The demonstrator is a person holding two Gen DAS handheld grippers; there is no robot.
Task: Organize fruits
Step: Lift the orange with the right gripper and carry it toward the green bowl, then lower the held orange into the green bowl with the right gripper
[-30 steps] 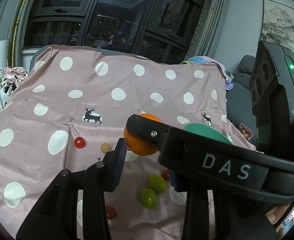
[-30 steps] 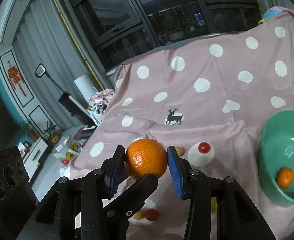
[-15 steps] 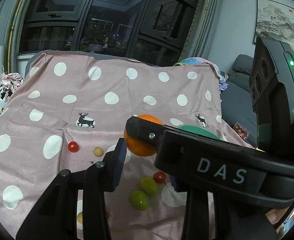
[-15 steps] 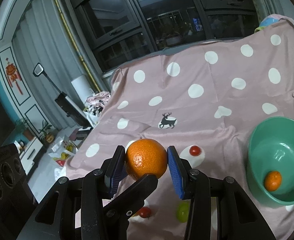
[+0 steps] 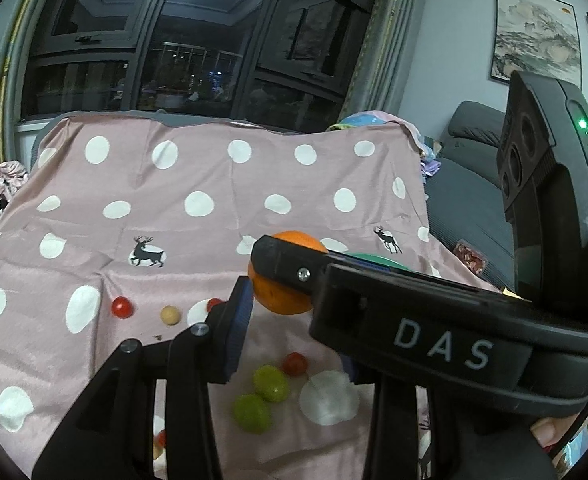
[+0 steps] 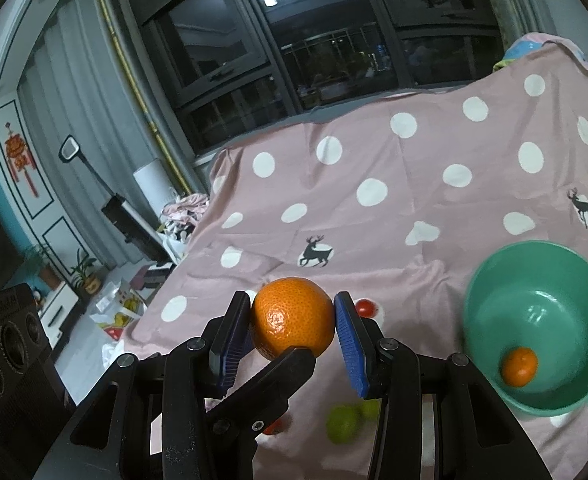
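Observation:
A large orange [image 6: 292,320] hangs above the pink dotted cloth [image 6: 413,184], and my right gripper [image 6: 292,308] is shut on it, its blue pads pressing both sides. In the left wrist view the same orange [image 5: 282,296] shows behind the right gripper's black body, which crosses the frame. My left gripper [image 5: 294,336] is open with nothing between its pads; its left finger [image 5: 236,332] ends just under the orange, and its right finger is mostly hidden. A green bowl [image 6: 493,280] at the right holds a small orange [image 6: 519,367].
Loose fruit lies on the cloth below: two green fruits [image 5: 270,383], cherry tomatoes [image 5: 121,306] and a pale round fruit [image 5: 170,315]. A grey sofa [image 5: 469,184] stands right of the table. Boxes and bags litter the floor [image 6: 122,308] off the left edge.
Both grippers have risen a little and shifted, so the cloth and fruit sit lower in view and the bowl has slid toward the middle. The orange stays gripped.

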